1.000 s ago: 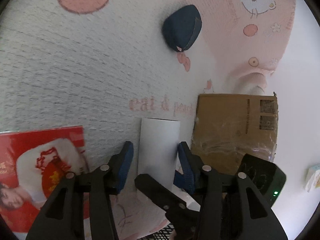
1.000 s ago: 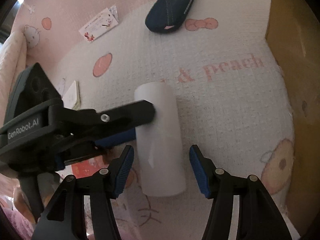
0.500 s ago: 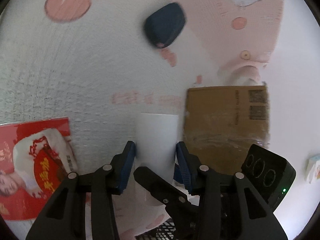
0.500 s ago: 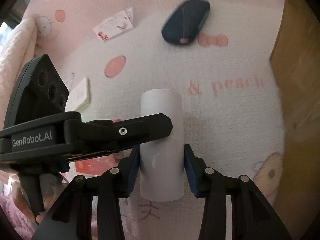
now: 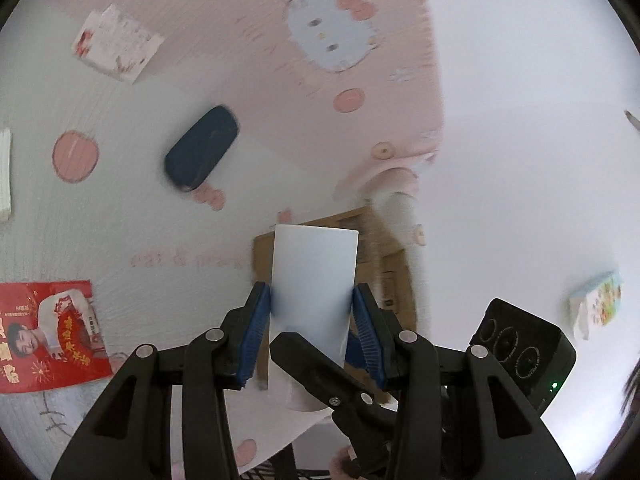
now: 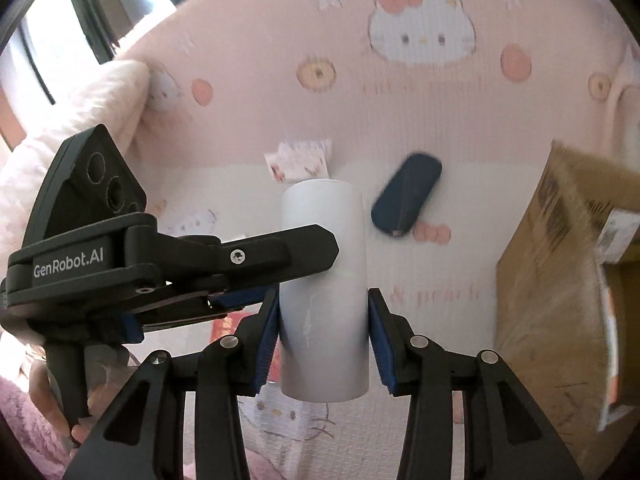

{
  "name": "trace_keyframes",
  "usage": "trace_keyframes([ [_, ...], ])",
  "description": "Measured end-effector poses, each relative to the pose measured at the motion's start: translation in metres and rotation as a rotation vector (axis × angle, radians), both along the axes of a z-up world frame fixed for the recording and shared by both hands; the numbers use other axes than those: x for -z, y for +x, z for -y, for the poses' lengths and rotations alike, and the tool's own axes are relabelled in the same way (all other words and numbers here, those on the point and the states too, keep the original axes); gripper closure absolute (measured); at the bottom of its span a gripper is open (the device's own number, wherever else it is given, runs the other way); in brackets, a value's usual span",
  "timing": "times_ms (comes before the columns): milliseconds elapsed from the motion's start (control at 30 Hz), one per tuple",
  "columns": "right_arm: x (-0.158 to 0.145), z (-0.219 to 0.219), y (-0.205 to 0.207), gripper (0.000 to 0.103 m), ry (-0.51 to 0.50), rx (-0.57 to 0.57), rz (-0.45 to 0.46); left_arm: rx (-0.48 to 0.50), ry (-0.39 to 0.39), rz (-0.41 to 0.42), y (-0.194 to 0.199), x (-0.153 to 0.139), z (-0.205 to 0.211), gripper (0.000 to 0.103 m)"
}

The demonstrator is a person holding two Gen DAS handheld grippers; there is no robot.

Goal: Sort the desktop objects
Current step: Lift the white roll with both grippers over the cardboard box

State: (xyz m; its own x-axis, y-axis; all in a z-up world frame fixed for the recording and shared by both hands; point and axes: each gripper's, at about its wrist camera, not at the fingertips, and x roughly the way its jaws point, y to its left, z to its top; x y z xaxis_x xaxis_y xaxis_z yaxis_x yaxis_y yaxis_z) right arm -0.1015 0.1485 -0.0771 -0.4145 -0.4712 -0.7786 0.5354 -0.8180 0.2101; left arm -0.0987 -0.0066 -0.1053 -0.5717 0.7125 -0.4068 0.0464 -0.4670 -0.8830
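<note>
A white cylinder (image 5: 314,280) is held off the patterned cloth by both grippers at once. My left gripper (image 5: 312,316) is shut on its sides, blue pads pressing in. My right gripper (image 6: 322,332) is shut on the same white cylinder (image 6: 324,292) lower down; the left gripper's black body (image 6: 120,256) crosses in from the left in the right wrist view. A dark blue oval case (image 5: 202,148) (image 6: 406,208) lies on the cloth beyond. A brown cardboard box (image 6: 560,280) stands to the right, its edge (image 5: 384,264) showing behind the cylinder.
A red printed card (image 5: 48,336) lies at the left. A small patterned packet (image 5: 118,48) (image 6: 300,160) rests farther back. Another colourful packet (image 5: 596,304) sits on the white surface at right. A hand (image 6: 52,412) grips the left gripper's handle.
Both grippers closed on the white cylinder, which lay on the cloth a second ago, and lifted it; the views have tilted up and more of the pink cloth shows.
</note>
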Motion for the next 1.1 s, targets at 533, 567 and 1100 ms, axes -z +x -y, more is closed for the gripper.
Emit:
trace_keyframes([
  [533,-0.032,-0.055,0.002,0.063,0.016,0.080,-0.068,0.089,0.018,-0.038,-0.009,-0.020,-0.053,0.057],
  [567,-0.033,-0.060,0.000,0.063,0.019,0.090,-0.071,0.109,0.023,-0.042,-0.014,-0.022,-0.061,0.057],
  [1100,-0.056,-0.166,-0.021,0.063,0.021,0.294,-0.042,0.321,0.013,-0.055,-0.065,-0.042,-0.178,0.056],
])
